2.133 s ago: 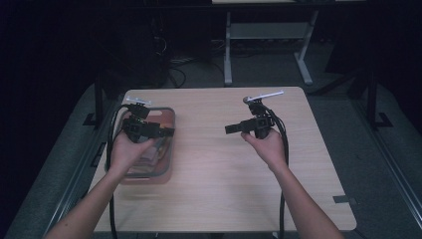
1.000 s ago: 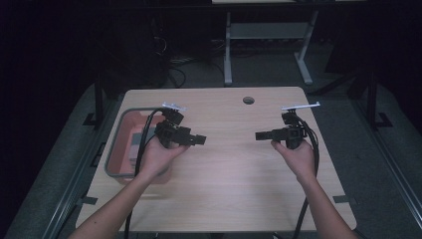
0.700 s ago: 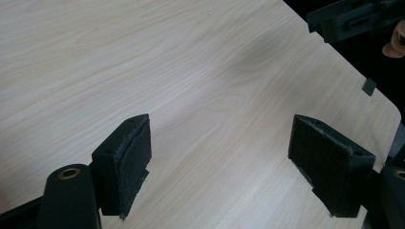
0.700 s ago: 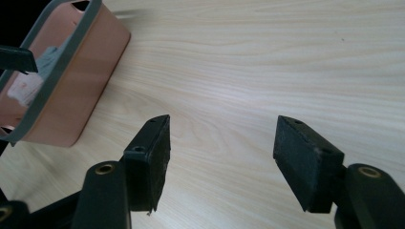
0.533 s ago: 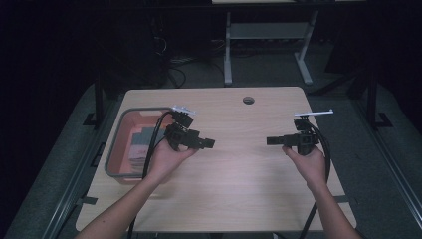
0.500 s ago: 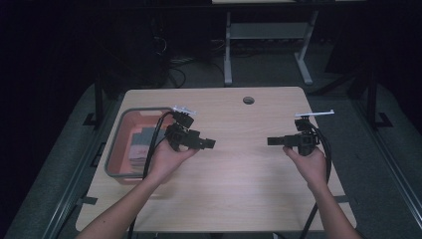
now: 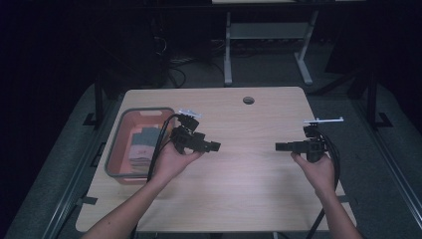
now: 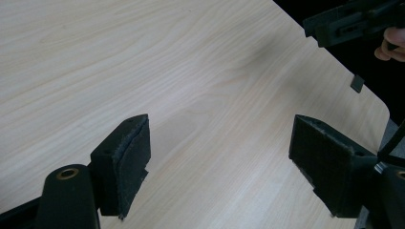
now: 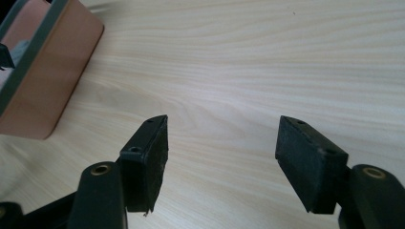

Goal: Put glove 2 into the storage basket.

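Over the wooden table (image 7: 249, 184), my left gripper (image 7: 213, 146) is held just right of a salmon-coloured bin (image 7: 119, 169) and points toward the right. In the left gripper view the left gripper (image 8: 219, 157) stands open over bare wood. My right gripper (image 7: 278, 147) hovers near the table's right side, pointing left at the other one. The right gripper view has the right gripper (image 9: 222, 152) open with nothing between the pads, and the bin (image 9: 43, 90) at its upper left. Folded grey and dark items (image 7: 142, 142) lie in the bin.
A round cable hole (image 7: 248, 100) sits near the table's far edge. A metal table frame (image 7: 263, 35) and cables stand on the dark floor beyond. The right-hand gripper (image 8: 353, 21) appears at the top right of the left gripper view, near the table's rounded corner.
My left gripper has come out from over the bin and moved right above the table. My right gripper has drifted right and toward the near side. Both stayed open.
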A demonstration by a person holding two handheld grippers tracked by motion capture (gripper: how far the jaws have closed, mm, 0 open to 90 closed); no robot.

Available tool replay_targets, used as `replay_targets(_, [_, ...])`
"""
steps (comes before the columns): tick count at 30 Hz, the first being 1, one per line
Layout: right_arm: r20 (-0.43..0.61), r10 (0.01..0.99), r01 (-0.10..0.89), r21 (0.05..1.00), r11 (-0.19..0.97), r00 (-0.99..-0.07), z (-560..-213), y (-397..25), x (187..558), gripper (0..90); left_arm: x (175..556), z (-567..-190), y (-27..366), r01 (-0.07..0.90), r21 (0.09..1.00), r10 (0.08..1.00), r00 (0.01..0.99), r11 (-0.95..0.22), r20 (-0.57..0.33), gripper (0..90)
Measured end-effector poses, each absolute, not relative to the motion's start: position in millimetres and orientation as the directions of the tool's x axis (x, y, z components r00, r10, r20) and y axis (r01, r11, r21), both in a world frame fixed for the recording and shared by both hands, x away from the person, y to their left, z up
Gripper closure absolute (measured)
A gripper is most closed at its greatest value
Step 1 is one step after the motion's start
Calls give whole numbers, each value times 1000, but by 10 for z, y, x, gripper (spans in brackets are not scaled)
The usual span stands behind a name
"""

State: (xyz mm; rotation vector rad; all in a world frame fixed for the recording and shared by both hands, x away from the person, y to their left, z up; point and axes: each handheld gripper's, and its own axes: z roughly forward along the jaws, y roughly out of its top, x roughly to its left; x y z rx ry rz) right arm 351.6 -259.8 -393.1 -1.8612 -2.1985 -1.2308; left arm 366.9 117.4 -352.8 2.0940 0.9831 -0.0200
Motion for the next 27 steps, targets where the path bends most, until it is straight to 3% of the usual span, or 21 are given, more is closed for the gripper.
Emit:
replay_targets(14, [442, 853, 852, 523, 7, -278, -4146, -2686, 3354, 330, 3530, -3697, 1054, 647, 651, 612, 715, -397, -338, 221])
replay_targets(27, [408, 862, 821, 571, 17, -302, -4191, -2696, 3124, 310, 3319, -3787, 1087, 625, 669, 590, 736, -402, -332, 218])
